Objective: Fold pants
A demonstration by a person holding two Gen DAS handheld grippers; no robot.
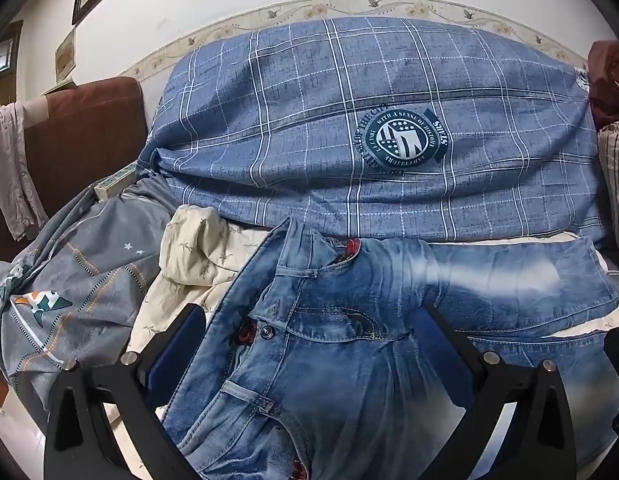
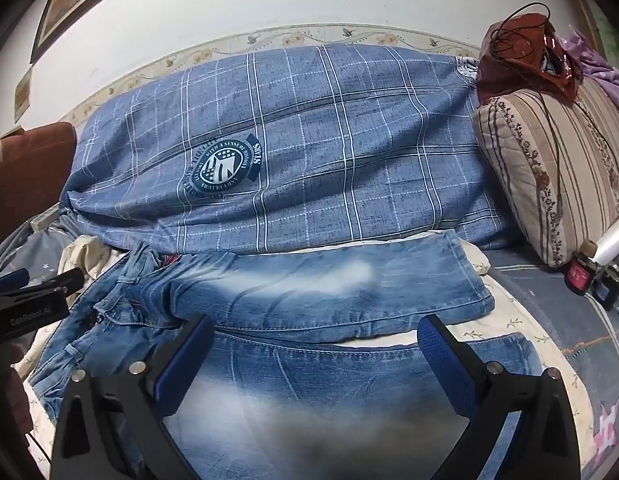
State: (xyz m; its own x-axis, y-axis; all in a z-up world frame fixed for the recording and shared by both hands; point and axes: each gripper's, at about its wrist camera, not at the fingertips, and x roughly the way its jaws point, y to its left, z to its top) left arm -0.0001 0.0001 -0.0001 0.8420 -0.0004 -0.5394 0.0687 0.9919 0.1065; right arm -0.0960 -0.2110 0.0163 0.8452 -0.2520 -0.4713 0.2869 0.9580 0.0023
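A pair of faded blue jeans point(image 1: 349, 344) lies spread on the bed, waistband to the left and legs running right. My left gripper point(image 1: 309, 316) hovers open above the waistband and button, nothing between its fingers. In the right wrist view the jeans point(image 2: 329, 284) show both legs lying side by side, the far leg's hem at the right. Wide open over the near leg stands my right gripper point(image 2: 315, 332), its blue pads apart and empty. The left gripper point(image 2: 37, 284) shows at that view's left edge, over the waist.
A big blue plaid duvet point(image 1: 349, 128) is piled behind the jeans against the wall. A grey patterned cover point(image 1: 69, 280) and cream sheet point(image 1: 197, 240) lie at left. A striped cushion point(image 2: 557, 168) with a brown bag point(image 2: 521, 56) and a small bottle point(image 2: 581, 272) sit at right.
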